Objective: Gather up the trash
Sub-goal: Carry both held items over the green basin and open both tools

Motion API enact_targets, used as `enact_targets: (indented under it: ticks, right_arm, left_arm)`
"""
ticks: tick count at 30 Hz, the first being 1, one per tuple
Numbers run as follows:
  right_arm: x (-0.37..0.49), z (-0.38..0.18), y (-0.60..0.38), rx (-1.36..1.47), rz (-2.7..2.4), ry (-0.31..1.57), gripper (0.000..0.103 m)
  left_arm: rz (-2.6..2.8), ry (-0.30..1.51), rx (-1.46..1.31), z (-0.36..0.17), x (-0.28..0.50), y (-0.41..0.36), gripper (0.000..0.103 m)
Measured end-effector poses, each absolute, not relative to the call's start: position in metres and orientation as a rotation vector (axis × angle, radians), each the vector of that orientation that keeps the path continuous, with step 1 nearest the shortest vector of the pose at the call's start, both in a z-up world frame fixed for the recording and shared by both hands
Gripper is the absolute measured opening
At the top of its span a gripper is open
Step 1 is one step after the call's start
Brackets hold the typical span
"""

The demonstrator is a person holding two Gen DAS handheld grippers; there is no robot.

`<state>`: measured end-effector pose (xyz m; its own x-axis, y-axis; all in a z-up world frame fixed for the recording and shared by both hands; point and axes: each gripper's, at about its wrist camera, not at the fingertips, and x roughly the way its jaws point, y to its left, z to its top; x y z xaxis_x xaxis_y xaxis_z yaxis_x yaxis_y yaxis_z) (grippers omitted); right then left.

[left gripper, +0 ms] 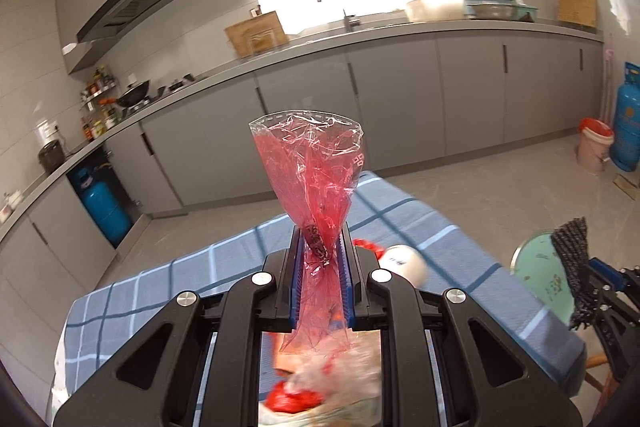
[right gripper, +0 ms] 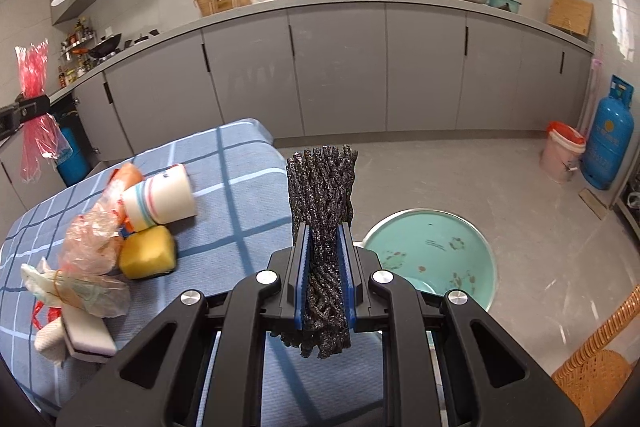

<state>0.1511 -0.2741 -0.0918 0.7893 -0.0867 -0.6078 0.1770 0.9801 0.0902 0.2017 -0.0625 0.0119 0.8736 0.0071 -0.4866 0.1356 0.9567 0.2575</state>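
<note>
Trash: green basin (right gripper: 436, 251) holds none; scraps litter checked table (right gripper: 224, 163).

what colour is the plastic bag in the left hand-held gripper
Translucent red, clear along its top edge: the plastic bag, pinched in the left hand-held gripper. Best seen in the left wrist view.

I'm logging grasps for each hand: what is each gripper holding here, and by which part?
Left gripper: red transparent plastic bag, pinched at its bunched middle. Right gripper: black mesh scrubber, gripped around its lower half.
</note>
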Motion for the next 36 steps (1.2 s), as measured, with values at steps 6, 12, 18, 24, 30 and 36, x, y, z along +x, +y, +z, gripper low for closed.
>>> enact_targets:
  ticks: [6, 12, 18, 24, 30, 36]
  right_arm:
    - [0.151, -0.099, -0.299, 0.150, -0.187, 0.664, 0.016]
    - [0.151, -0.109, -0.328, 0.161, -0.228, 0.686, 0.016]
    - [0.153, -0.119, -0.356, 0.172, -0.269, 0.704, 0.016]
    - [0.158, -0.131, -0.381, 0.184, -0.303, 0.724, 0.016]
    - [0.168, -0.144, -0.398, 0.192, -0.327, 0.748, 0.016]
    - [0.178, -0.156, -0.417, 0.196, -0.351, 0.769, 0.016]
  left_arm:
    - [-0.153, 0.514, 0.313, 0.001, 0.202, -0.104, 0.017]
    - [-0.229, 0.527, 0.338, -0.012, 0.204, -0.144, 0.017]
    - [-0.303, 0.552, 0.349, -0.030, 0.208, -0.182, 0.017]
    - [-0.358, 0.577, 0.362, -0.045, 0.214, -0.213, 0.017]
    - [-0.428, 0.605, 0.352, -0.060, 0.223, -0.239, 0.017]
    - [-0.492, 0.653, 0.331, -0.087, 0.236, -0.263, 0.017]
